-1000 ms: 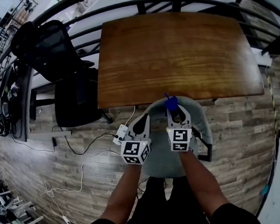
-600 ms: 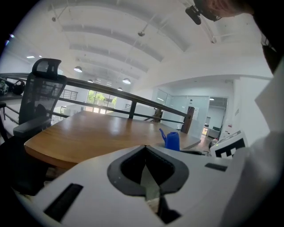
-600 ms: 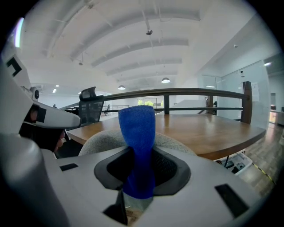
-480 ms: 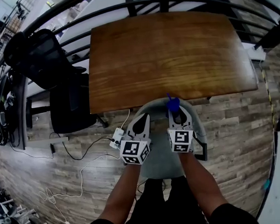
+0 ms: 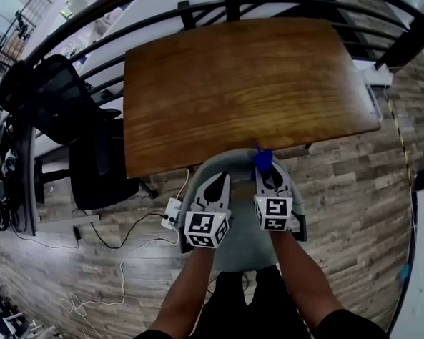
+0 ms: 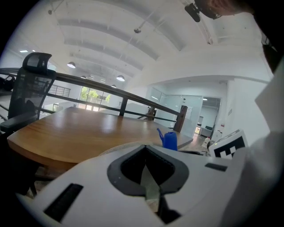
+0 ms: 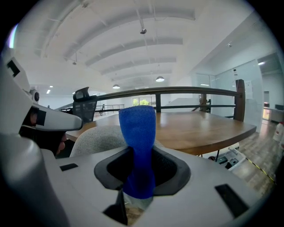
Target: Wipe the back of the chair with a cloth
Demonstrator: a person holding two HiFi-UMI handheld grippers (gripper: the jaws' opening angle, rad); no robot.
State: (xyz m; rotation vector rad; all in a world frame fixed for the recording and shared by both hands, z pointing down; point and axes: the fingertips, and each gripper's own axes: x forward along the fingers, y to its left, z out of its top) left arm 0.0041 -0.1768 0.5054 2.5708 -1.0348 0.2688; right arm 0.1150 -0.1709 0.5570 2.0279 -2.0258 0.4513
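Note:
A grey upholstered chair (image 5: 237, 235) stands right below me, tucked against the near edge of the wooden table (image 5: 242, 77); its curved back (image 5: 229, 157) faces the table. My right gripper (image 5: 271, 177) is shut on a blue cloth (image 5: 260, 156), which sticks up past the jaws over the top of the chair back. In the right gripper view the cloth (image 7: 138, 146) stands upright between the jaws, with the chair back (image 7: 95, 139) to its left. My left gripper (image 5: 215, 190) hovers over the chair's left side, jaws closed on nothing; in its view the cloth (image 6: 169, 140) shows to the right.
A black mesh office chair (image 5: 57, 96) and a black seat (image 5: 101, 165) stand to the left. A white power strip (image 5: 172, 212) with cables (image 5: 117, 257) lies on the wood floor. A dark railing (image 5: 188, 12) runs behind the table.
The view has shifted so table and chair sit further left in the frame. Both grippers keep their places over the chair, the right one still holding the cloth.

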